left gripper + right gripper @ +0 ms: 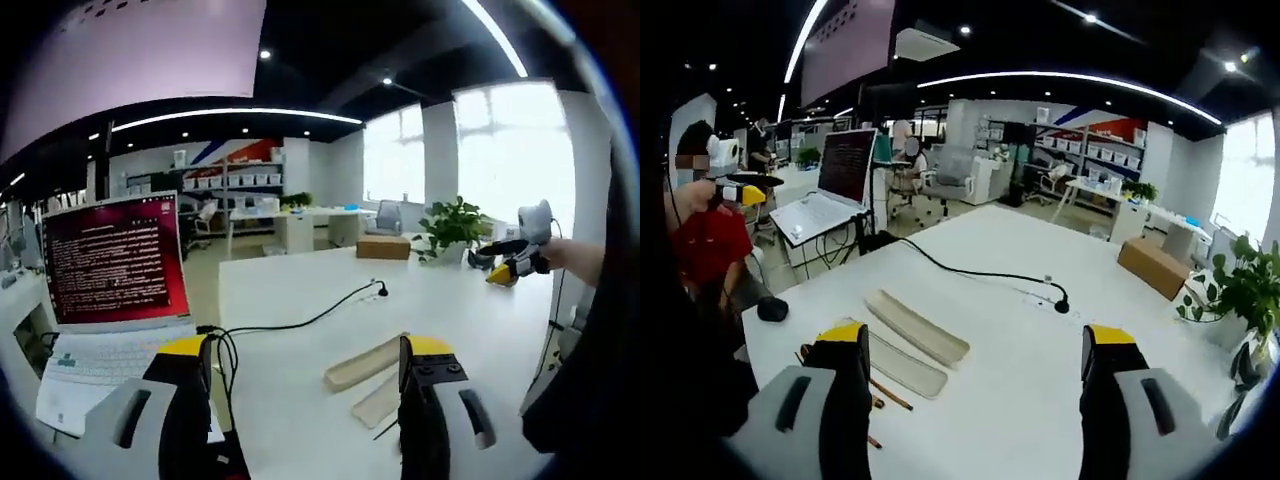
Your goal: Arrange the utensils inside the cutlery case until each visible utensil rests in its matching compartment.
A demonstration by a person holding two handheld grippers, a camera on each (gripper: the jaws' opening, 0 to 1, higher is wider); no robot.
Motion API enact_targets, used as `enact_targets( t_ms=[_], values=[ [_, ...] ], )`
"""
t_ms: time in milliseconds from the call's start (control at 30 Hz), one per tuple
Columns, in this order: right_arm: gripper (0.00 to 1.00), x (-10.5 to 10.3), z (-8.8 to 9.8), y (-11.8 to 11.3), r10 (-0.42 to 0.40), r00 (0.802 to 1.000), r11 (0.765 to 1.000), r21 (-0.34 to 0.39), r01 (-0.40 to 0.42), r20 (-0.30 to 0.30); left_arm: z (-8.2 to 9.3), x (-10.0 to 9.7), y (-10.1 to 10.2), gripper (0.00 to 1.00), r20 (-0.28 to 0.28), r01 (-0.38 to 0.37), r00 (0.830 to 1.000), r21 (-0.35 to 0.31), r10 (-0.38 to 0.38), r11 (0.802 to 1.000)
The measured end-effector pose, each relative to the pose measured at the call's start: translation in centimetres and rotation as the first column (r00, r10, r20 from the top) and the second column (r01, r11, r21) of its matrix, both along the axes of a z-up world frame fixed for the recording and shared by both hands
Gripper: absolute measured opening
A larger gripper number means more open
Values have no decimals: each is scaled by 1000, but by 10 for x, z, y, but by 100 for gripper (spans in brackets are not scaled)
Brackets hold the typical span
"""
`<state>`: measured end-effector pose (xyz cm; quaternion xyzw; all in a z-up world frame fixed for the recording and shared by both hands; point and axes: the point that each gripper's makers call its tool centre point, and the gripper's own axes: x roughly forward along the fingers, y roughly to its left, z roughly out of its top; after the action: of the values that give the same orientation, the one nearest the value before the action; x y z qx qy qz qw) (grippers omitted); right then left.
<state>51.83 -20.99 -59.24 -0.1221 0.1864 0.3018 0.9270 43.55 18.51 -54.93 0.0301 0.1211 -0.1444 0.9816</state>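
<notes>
A big bright office room with shelves and tall windows sits behind a long white tabletop (1040,340). In the left gripper view, the left gripper (305,400) is low at 6 o'clock, with its two jaws wide apart and nothing between them. Between those jaws lie two flat beige pieces, the cutlery case (368,362) and its lid (378,403), side by side and touching or nearly so; from here it is hard to say which is the case and which the lid. An open laptop (115,265) with a red screen stands at 9 o'clock. A black cable (300,322) runs from the laptop toward the middle of the tabletop. A green plant (452,226) stands at 2 o'clock, and the right gripper (512,262) is up in the air at 3 o'clock, held in a hand. In the right gripper view, the right gripper (975,385) also has its jaws spread wide and holds nothing. The beige pieces lie at 7 o'clock, and thin brown sticks, maybe chopsticks (888,392), poke out beside the left jaw. A cardboard box (1155,267) sits at 2 o'clock.
</notes>
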Motion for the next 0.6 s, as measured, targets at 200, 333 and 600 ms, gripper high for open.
enact_targets(
  t_ms=[200,333,600],
  values=[
    [84,2,-1,5,9,1000,999,-32,-9,5,-8,0,5,74,-35,11,999,-5,-11,1000],
    [84,-2,0,7,33,999,998,-62,-32,12,-12,6,1,75,-45,32,998,4,-32,999],
    [84,-3,4,-12,-10,1000,996,-91,12,20,-2,21,-11,89,33,71,996,179,-78,981]
  ],
)
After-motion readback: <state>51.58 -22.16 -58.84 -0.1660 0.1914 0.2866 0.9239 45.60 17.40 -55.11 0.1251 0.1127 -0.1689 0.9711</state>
